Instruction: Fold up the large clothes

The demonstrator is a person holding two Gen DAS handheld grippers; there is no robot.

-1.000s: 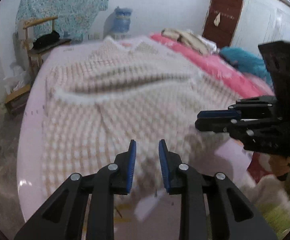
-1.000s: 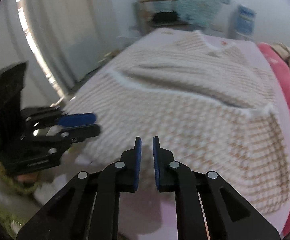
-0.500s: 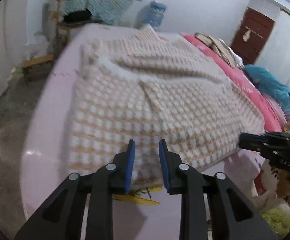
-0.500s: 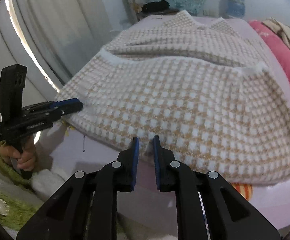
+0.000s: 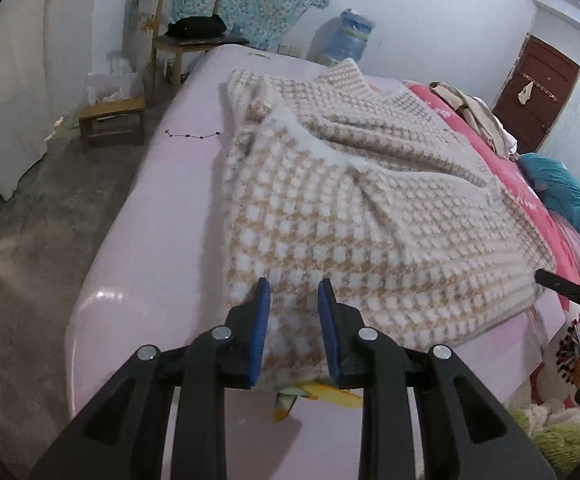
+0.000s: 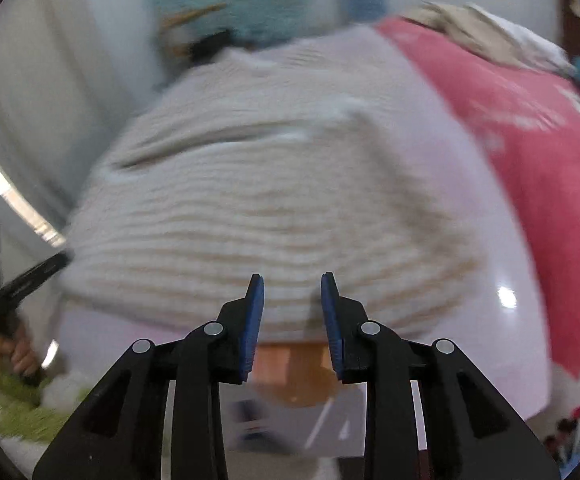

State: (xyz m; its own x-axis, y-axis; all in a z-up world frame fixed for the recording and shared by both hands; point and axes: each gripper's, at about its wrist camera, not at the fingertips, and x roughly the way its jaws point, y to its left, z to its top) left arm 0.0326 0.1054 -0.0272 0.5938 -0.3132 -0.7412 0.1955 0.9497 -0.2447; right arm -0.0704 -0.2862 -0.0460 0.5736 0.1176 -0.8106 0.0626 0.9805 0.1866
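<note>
Across the pink bed (image 5: 138, 248) a checked sweater (image 5: 354, 208) is spread, its sleeves already laid over the body. At the sweater's near hem the left tool (image 5: 294, 328) is held slightly parted, straddling the corner without pinching it. The right tool (image 6: 292, 320), closed a moment ago, has just been opened, with blurred hem between its blades. A two-corner grasp for the lengthwise fold seems prepared.

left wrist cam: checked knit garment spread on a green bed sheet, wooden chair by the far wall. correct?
Not quite: the sheet is pale pink, not green, as the left wrist view shows. The checked knit garment is spread on it, and the wooden chair stands by the far wall.
</note>
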